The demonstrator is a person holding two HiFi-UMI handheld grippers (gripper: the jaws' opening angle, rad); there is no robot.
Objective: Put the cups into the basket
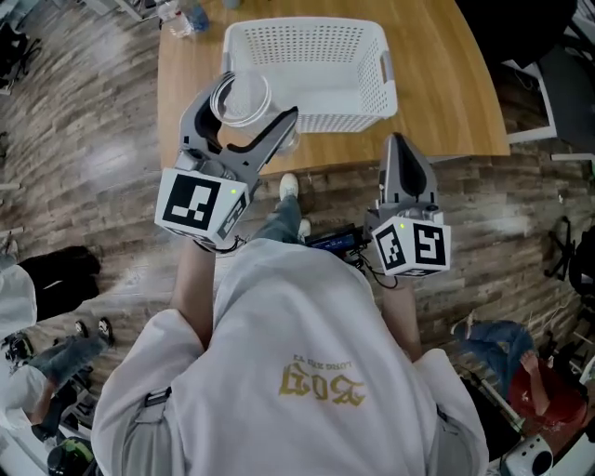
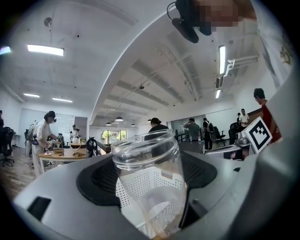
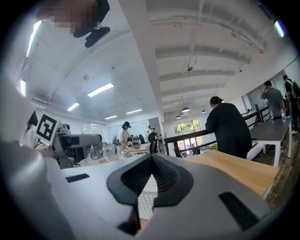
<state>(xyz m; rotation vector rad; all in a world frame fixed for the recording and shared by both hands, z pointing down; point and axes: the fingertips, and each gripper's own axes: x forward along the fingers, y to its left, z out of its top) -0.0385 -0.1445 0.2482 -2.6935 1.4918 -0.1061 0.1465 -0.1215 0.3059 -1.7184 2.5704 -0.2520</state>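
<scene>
A clear plastic cup [image 1: 240, 97] is held upright in my left gripper [image 1: 256, 102], whose jaws are shut on its sides. It hangs over the near left corner of the white perforated basket [image 1: 344, 102]. In the left gripper view the cup [image 2: 150, 183] fills the gap between the jaws, and the basket's lattice [image 2: 127, 187] shows through it. My right gripper [image 1: 398, 139] is shut and empty, pointing at the table's front edge to the right of the basket. In the right gripper view its jaws [image 3: 149, 185] meet, and the cup [image 3: 92, 129] shows far left.
The basket stands on a wooden table [image 1: 446, 93] with bare wood to its right. Small items lie at the table's far left corner [image 1: 181, 19]. The floor is wood plank. People stand and sit at other tables in the room [image 3: 227, 126].
</scene>
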